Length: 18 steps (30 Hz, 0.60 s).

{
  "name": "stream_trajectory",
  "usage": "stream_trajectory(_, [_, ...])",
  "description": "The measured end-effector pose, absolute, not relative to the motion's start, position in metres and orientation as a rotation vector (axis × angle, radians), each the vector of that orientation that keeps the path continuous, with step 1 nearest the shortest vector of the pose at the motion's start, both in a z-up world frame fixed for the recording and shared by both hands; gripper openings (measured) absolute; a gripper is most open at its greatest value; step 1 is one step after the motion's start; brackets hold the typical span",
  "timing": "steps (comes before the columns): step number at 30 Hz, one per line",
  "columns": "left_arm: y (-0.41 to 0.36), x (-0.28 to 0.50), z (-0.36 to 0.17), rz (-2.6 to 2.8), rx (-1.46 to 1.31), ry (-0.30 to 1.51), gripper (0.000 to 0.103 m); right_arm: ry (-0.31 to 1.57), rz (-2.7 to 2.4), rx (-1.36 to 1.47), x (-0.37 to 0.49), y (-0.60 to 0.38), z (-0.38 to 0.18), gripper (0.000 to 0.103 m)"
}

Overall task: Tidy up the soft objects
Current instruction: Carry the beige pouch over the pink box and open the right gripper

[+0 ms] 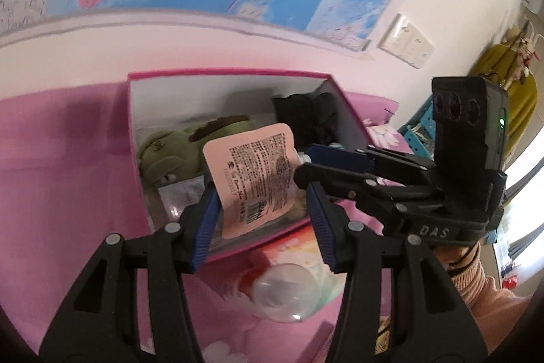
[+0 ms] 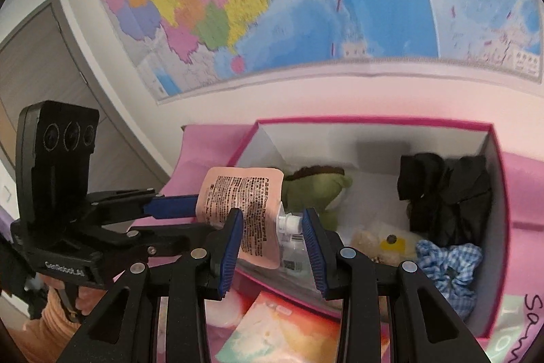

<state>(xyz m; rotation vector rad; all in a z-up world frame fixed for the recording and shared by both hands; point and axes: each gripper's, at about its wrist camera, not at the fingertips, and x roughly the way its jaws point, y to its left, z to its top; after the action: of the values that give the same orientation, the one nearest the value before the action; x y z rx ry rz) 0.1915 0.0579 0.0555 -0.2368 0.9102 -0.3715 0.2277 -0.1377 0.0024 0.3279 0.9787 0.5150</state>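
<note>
Nearest to each camera are the black arms of its own tool. The right tool (image 2: 272,215) stands only partly open. A pink spout pouch (image 2: 244,189) is between its blue pads: one pad lies on the pouch body and the other is against the white cap, so it seems to have hold of the pouch. The left tool (image 1: 261,193) is also rather narrow and has the same pouch (image 1: 251,172) between its pads. Only one pad seems to touch the pouch, so whether this tool really grips it cannot be told.

Under the tools, on the pink sheet (image 1: 68,193), lie a colourful packet (image 2: 282,325) and something clear and rounded (image 1: 282,295) (maybe a bottle; it is partly hidden). They are outside the box, so probably they still wait to be sorted.

Behind them stands the pink box (image 2: 374,121), and the pouch hangs just above its near edge. Inside the box already are a green plush toy (image 2: 316,189), a cream plush (image 2: 380,240), a blue checked scrunchie (image 2: 448,264) and black cloth (image 2: 445,193). The task looks well advanced, but the pouch is not yet put down.

Farthest away is the wall map (image 2: 272,5), which is blurred. The print on the pouch is too small to read, and the near floor of the box is covered by the tools.
</note>
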Motion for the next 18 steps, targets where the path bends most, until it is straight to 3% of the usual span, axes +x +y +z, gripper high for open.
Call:
stream_trajectory(9, [0.071,0.203,0.037,-0.262,-0.245,0.947,0.053,1.078,0.5,0.299,0.239,-0.121,-0.027,0.042])
stream_trajectory(18, [0.074,0.169,0.058,-0.246,-0.213,0.854,0.053,1.03,0.486,0.297,0.214,-0.135,-0.013,0.042])
